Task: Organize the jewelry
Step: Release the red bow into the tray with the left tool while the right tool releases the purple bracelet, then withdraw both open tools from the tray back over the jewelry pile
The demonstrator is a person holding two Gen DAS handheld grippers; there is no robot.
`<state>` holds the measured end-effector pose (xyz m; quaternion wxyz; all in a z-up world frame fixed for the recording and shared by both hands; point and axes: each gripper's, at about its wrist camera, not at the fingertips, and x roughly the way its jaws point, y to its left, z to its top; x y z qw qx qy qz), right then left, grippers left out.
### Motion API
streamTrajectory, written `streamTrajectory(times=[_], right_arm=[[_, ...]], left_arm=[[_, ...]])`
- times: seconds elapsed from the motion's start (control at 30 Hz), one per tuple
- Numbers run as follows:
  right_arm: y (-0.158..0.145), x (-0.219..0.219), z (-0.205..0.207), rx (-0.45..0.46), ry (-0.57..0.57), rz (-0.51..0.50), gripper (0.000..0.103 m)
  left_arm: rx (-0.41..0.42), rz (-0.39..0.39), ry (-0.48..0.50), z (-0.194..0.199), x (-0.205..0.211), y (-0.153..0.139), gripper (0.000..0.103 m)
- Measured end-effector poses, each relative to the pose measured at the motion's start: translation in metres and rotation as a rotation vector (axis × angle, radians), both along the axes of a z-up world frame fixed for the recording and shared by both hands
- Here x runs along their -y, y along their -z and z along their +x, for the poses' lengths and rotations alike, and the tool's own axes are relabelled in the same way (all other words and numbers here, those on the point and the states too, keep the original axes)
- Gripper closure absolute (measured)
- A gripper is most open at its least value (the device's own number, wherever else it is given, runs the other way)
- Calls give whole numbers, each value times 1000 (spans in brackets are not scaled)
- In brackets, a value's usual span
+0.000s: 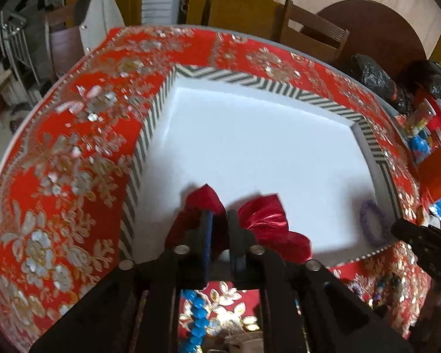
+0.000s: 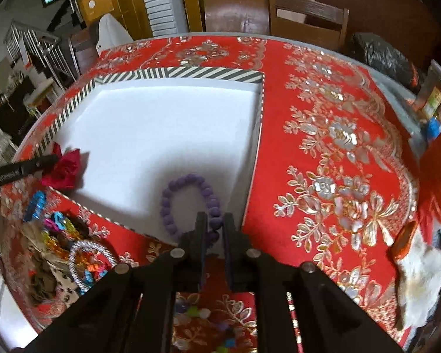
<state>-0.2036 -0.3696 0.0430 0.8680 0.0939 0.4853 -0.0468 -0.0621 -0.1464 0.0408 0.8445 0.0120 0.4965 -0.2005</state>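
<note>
The left gripper (image 1: 219,223) pinches the red bow (image 1: 261,220), which looks soft and light. The right gripper (image 2: 214,226) closes on the bracelet (image 2: 191,203); its beads may roll, so hold the cord.

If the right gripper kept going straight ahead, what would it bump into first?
The right gripper already has the purple bead bracelet at its jaws. Past it, probably just the white tray's bare floor, then its striped far rim, though depth is unclear.

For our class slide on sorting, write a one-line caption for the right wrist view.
Right gripper places a purple bead bracelet in the white striped-rim tray.
</note>
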Motion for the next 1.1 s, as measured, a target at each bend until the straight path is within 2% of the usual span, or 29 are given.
streamTrajectory(times=[0.03, 0.07, 0.1, 0.13, 0.3, 0.4, 0.63, 0.73, 1.1], right_arm=[[0, 0, 1, 6, 2, 13, 70], [-1, -2, 0, 16, 4, 25, 65], [-2, -4, 0, 25, 8, 26, 56], [-5, -7, -1, 39, 9, 21, 55], [-20, -14, -11, 88, 15, 25, 54], [-29, -19, -22, 120, 27, 34, 49], [-45, -34, -49, 166, 56, -32, 45], [-47, -38, -56, 173, 62, -39, 41], [-48, -56, -82, 199, 103, -54, 39]], left_arm=[[4, -3, -3, 1, 0, -1, 86], [6, -7, -7, 2, -1, -3, 81], [17, -10, -15, 2, -3, -6, 80], [31, -4, -23, 2, -4, -9, 79], [74, 32, -30, -7, -6, -16, 78], [96, 38, -36, -18, -7, -21, 78], [129, 43, -31, -44, -8, -29, 78], [151, 52, -29, -55, -8, -33, 78], [221, 65, -36, -87, -9, -44, 78]])
